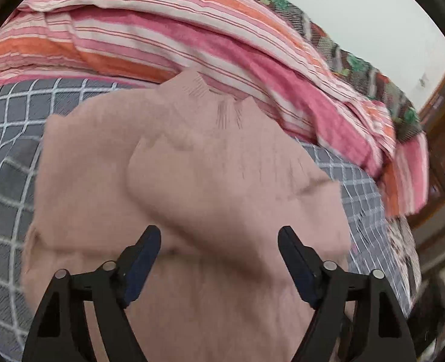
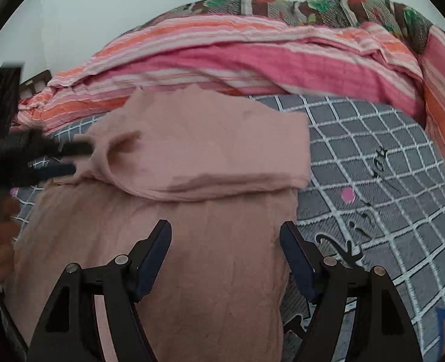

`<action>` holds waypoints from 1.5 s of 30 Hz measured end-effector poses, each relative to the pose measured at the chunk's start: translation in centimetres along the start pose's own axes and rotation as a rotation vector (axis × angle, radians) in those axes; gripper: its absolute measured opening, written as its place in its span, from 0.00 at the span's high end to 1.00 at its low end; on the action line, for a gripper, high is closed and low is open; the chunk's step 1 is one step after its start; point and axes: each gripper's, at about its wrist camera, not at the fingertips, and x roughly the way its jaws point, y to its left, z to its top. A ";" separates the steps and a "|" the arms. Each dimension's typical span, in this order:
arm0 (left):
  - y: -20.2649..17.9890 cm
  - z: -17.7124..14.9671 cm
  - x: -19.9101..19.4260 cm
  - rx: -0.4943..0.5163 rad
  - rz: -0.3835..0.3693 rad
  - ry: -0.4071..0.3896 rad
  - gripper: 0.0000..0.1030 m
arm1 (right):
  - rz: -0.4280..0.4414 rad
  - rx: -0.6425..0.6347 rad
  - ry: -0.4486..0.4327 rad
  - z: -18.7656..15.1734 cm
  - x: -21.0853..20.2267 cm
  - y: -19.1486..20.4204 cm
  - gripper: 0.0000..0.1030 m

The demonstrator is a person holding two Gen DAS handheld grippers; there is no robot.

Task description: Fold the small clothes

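- The pink knitted sweater lies on the bed's grey checked sheet, directly ahead of and beneath both claws. A striped pink-and-orange blanket is bunched beyond it.
- Left claw: jaws stand wide apart, nothing between the pads. It hovers over the folded-in sleeve, with the ribbed collar further ahead.
- Right claw: jaws stand wide apart, empty. It hovers over the lower body of the sweater, just short of the folded band lying across it. The garment's right edge lies below the right-hand finger.
- In the right wrist view the left claw shows as a dark blur at the sweater's far left edge; contact with the fabric cannot be determined.
- Judged stage: sleeves appear folded inward; the lengthwise fold of the body is not yet made.
- Risks from this position:
  - A grip that takes only the top layer would drag the folded sleeve open.
  - A grip that pinches too deep would catch the sheet and lift it with the knit.
  - Unequal lift between the two claws would skew the fold line.
  - Soft, stretchy knit may sag or slip from the pads if gripped at the very edge.
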 end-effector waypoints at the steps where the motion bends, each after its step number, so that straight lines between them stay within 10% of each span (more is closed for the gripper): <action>1: -0.2 0.3 0.6 -0.007 0.040 0.002 0.23 | 0.003 0.014 -0.008 0.0 -0.1 -0.3 0.29; 6: 1.4 -0.4 1.9 -0.029 0.211 -0.029 0.23 | 0.038 0.060 -0.033 -0.2 -0.3 -1.3 0.29; 12: 6.4 -2.0 -1.8 -0.096 0.122 -0.063 0.26 | 0.082 0.102 -0.032 -0.2 -0.2 -2.0 0.29; 15: 8.7 -2.4 -1.7 -0.108 0.030 0.010 0.47 | 0.092 0.106 -0.034 -0.2 -0.2 -2.1 0.29; 19: 9.8 -2.2 -2.0 -0.145 -0.057 0.016 0.50 | 0.102 0.114 -0.036 -0.1 -0.2 -2.2 0.29; 26: 9.4 -2.0 -1.4 -0.118 0.011 0.024 0.93 | 0.100 0.114 -0.036 -0.2 -0.1 -2.2 0.29; 36: 5.0 1.9 -5.2 0.112 0.111 -0.147 0.94 | 0.122 0.199 -0.069 1.2 -1.7 -3.9 0.29; 45: 7.6 3.0 -2.6 0.125 0.184 -0.155 0.94 | -0.050 0.161 -0.048 6.1 1.7 -5.1 0.27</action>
